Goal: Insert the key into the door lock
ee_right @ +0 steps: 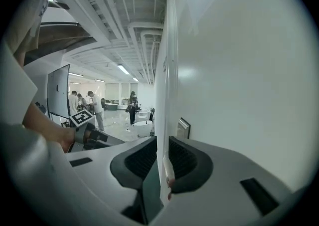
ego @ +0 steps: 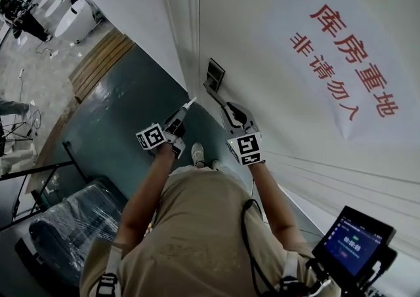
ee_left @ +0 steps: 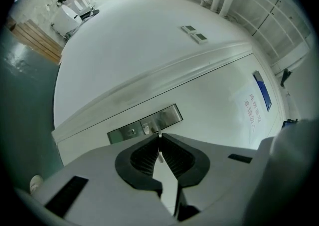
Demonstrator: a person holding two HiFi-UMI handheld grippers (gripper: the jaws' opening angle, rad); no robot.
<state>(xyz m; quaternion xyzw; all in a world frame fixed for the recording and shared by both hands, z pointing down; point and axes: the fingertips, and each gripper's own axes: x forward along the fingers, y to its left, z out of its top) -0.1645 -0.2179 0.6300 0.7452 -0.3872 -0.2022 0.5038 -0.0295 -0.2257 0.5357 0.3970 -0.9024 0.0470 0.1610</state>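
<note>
Head view: we hold left gripper [ego: 178, 120] level, thin silver metal key [ego: 189, 104] aimed at brushed-steel rectangular lock plate [ego: 214, 74] on white door [ego: 249, 27]. Right gripper [ego: 231, 115] just beside plate, nearer.
Left gripper view: jaws clamped on key, blade pointing straight at plate, not yet touching.
Right gripper view: jaws slit apart, pale strip between, grip unclear.

Right: white paper sign [ego: 348, 59] with red characters. Far left: pale wooden planks [ego: 98, 59] lying on the grey-green floor [ego: 111, 125]. Beyond the planks: rounded white machine [ego: 75, 19]. Near left: black seat wrapped in clear plastic [ego: 72, 223]. Near right: small black screen [ego: 354, 240], lit. Far background: standing people [ee_right: 94, 106].
</note>
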